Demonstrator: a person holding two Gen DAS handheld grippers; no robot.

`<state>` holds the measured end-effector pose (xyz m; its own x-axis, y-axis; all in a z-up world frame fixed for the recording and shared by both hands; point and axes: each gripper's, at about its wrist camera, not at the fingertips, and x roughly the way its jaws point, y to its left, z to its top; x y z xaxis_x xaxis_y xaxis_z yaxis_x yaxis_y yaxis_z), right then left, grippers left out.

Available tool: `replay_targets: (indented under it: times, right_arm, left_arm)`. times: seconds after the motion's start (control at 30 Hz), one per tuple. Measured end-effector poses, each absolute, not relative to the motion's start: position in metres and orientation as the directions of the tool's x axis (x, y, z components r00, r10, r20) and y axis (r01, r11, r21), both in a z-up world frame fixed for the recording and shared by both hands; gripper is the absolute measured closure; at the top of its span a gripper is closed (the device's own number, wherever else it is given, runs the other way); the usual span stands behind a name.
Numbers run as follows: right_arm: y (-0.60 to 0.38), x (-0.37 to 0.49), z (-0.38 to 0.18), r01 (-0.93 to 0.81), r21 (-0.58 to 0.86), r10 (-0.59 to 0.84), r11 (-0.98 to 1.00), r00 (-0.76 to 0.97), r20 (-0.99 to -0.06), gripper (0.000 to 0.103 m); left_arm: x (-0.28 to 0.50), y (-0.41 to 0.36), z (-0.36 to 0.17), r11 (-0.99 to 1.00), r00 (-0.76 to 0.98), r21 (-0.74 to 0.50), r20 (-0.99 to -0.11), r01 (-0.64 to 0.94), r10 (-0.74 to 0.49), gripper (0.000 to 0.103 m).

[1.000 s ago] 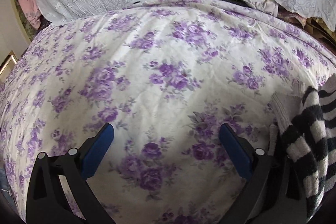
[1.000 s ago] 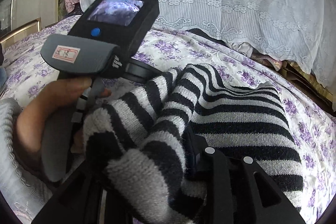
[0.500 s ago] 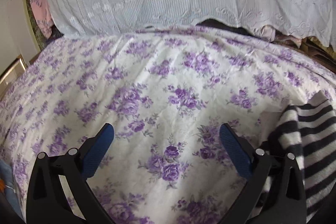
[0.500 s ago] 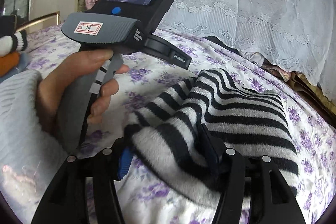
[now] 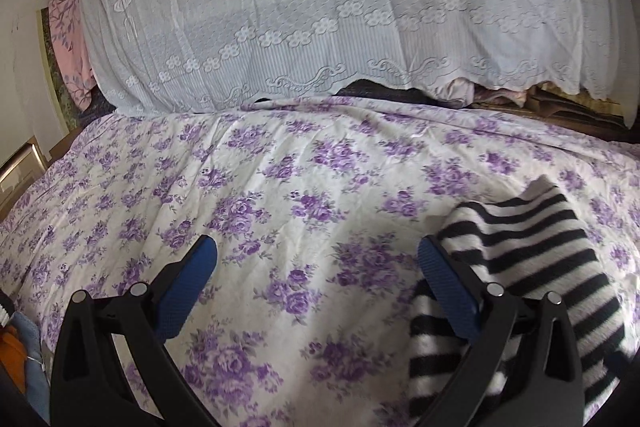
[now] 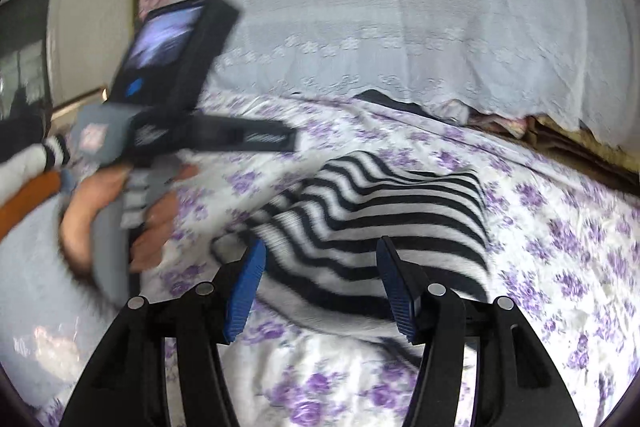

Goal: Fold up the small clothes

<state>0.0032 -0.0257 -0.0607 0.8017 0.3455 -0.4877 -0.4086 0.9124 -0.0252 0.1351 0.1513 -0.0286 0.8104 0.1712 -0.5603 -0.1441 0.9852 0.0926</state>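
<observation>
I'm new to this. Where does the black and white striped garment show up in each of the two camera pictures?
Left wrist view: the striped garment lies at the lower right, partly behind the left gripper's right finger.
Right wrist view: it lies in the middle, on the bed just beyond the open right gripper.
Shared landmark: the white lace cover behind the purple-flowered bedsheet.

No legible text in either view. The left hand-held gripper (image 6: 160, 143), seen from the right wrist camera, carries a white sticker with red marks (image 6: 93, 135) and pale lettering along its black arm (image 6: 262, 138); both are blurred beyond reading.
</observation>
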Motion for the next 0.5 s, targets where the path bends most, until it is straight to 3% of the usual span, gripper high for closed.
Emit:
replay_targets:
  times: [0.37, 0.47, 0.5]
  right_arm:
    - [-0.067, 0.033, -0.069, -0.347, 0.156, 0.376, 0.925, 0.777, -0.504, 0.061]
    - [-0.080, 0.043, -0.081, -0.316, 0.165, 0.355, 0.934, 0.775, -0.523, 0.079]
    - [-0.084, 0.046, -0.086, -0.305, 0.163, 0.344, 0.938, 0.771, -0.536, 0.089]
  left_arm:
    - [0.115, 0.116, -0.045, 0.984, 0.800, 0.165, -0.579, -0.073, 0.156, 0.005]
    - [0.116, 0.108, -0.068, 0.984, 0.755, 0.172, -0.639, -0.044, 0.145, 0.004]
    - [0.118, 0.107, -0.079, 0.984, 0.736, 0.174, -0.660, -0.046, 0.151, 0.004]
